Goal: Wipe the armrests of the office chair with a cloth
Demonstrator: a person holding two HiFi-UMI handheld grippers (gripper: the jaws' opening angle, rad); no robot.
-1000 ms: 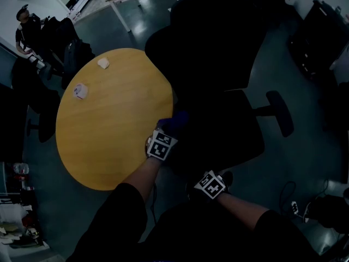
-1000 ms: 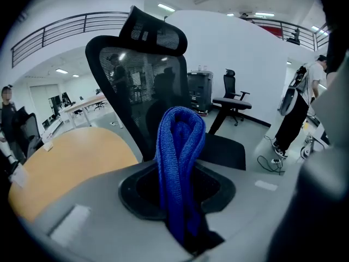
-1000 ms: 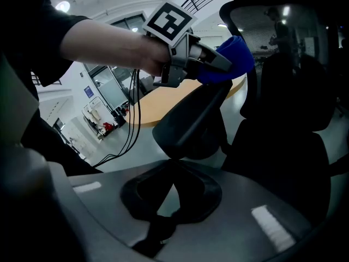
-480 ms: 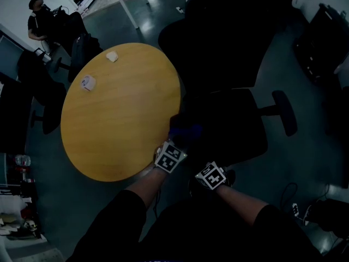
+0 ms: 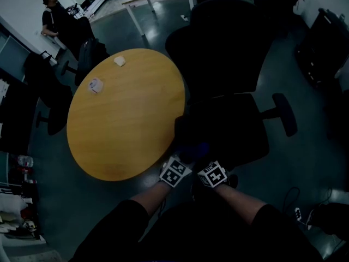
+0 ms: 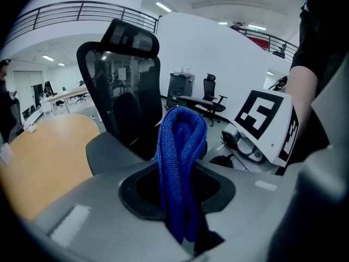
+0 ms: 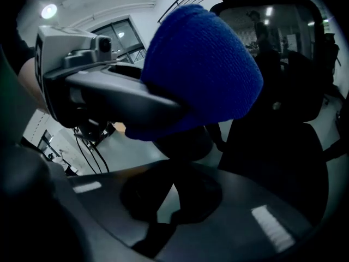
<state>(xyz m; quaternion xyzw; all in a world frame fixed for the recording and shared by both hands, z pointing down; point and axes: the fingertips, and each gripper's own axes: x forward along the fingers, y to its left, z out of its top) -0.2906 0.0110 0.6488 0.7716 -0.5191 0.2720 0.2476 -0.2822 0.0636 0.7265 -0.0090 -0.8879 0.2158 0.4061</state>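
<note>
The black office chair (image 5: 229,81) stands right of the round table, its right armrest (image 5: 283,113) sticking out to the side. A dark pad (image 6: 106,153), probably its left armrest, lies just beyond my left gripper. My left gripper (image 5: 184,156) is shut on a folded blue cloth (image 6: 181,162), which stands up between the jaws. The cloth (image 5: 194,148) hangs at the seat's front left corner, off the chair. My right gripper (image 5: 206,160) sits close beside it, shut with nothing in it (image 7: 158,222). The cloth (image 7: 199,64) fills the top of the right gripper view.
A round wooden table (image 5: 128,116) with two small white items (image 5: 96,85) is close on the left. Another dark chair (image 5: 49,102) and a person (image 5: 57,18) are at far left. Cables and a power strip (image 5: 300,212) lie on the floor at right.
My left gripper has drawn back with the cloth toward my body and to the right, ending next to the right gripper. The right gripper has barely moved.
</note>
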